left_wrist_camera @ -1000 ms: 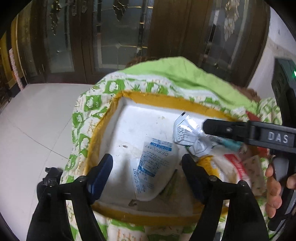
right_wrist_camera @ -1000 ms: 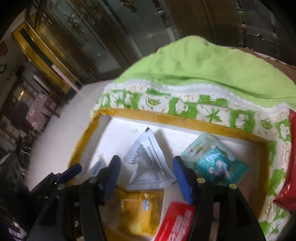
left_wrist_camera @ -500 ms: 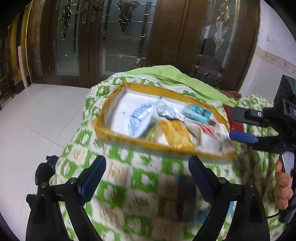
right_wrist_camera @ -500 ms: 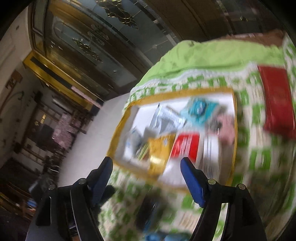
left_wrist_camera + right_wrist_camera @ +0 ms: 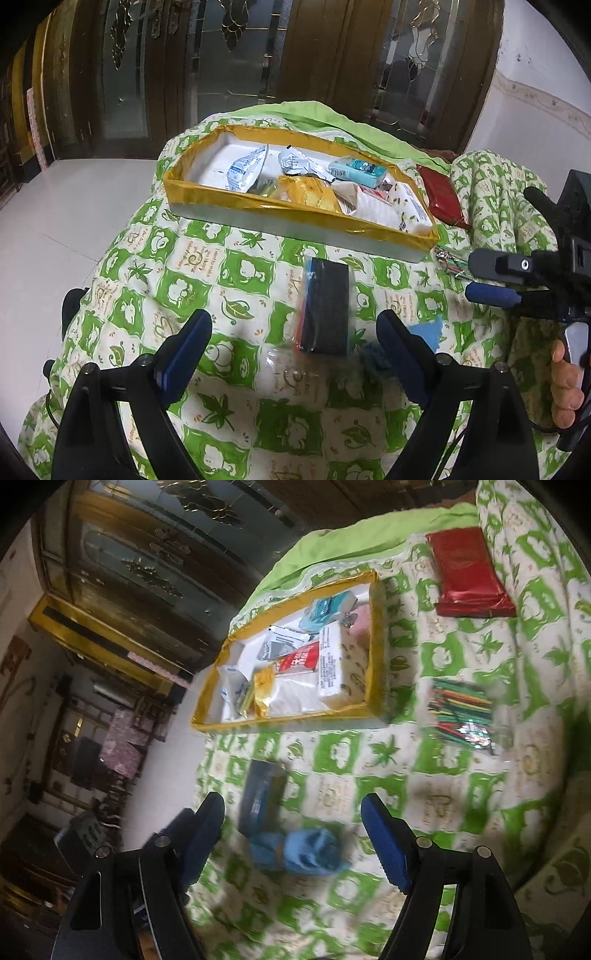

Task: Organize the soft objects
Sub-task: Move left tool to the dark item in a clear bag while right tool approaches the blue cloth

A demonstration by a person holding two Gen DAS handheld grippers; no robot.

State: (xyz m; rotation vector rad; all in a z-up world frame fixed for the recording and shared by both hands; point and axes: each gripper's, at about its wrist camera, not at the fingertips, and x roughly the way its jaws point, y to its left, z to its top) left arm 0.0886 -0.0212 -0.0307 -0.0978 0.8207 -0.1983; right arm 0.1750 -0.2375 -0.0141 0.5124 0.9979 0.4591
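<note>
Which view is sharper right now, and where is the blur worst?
Left wrist view is sharper: the tray and packets read clearly, only the dark pack nearby is slightly soft. Right wrist view is motion-smeared, worst at the blue bundle between the right gripper tips; fisheye bending in both.

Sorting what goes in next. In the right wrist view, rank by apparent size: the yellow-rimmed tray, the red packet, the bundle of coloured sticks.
1. Yellow-rimmed tray, clearly largest.
2. Red packet.
3. Bundle of coloured sticks, slightly smaller than the packet; blur and fisheye distortion make that gap uncertain.
</note>
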